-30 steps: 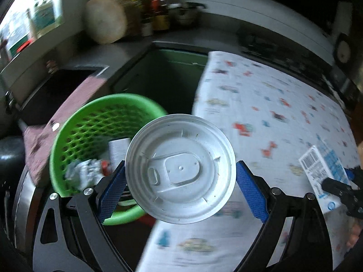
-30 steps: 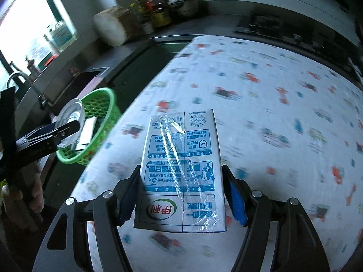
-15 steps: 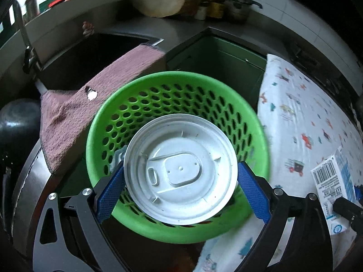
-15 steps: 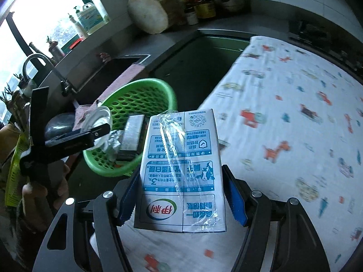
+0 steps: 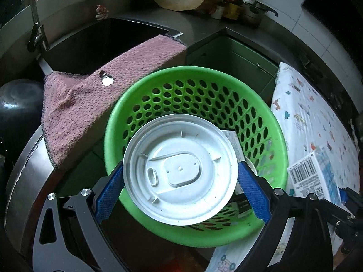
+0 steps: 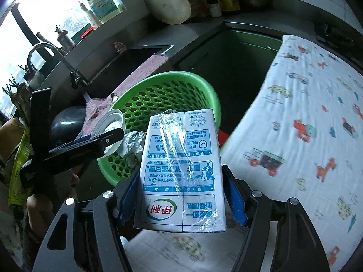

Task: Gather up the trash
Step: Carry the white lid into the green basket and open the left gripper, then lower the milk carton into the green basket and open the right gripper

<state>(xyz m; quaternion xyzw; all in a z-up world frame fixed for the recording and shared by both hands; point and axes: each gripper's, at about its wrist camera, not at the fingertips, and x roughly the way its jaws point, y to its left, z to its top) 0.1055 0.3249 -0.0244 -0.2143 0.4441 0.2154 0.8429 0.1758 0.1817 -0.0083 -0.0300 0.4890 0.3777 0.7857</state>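
Observation:
My left gripper (image 5: 180, 176) is shut on a round white plastic lid (image 5: 180, 170) and holds it over the near part of the green perforated basket (image 5: 204, 95). My right gripper (image 6: 181, 195) is shut on a white and blue milk carton (image 6: 181, 170) with a wrapped straw on it, held near the basket's (image 6: 181, 83) table side. The carton also shows at the right edge of the left wrist view (image 5: 313, 179). Crumpled foil (image 6: 133, 145) and a flat packet (image 5: 233, 142) lie inside the basket. The left gripper with the lid (image 6: 109, 127) shows in the right wrist view.
A pink towel (image 5: 90, 95) hangs over the sink edge beside the basket. The sink (image 5: 95, 43) and tap (image 6: 56, 56) are behind it. A table with a printed cloth (image 6: 306, 124) is on the right. A wooden block (image 6: 168, 2), bottles and a pot stand at the back.
Both grippers have moved toward the basket. The lid went from beside the table to over the basket. The carton came from over the table to the basket's edge.

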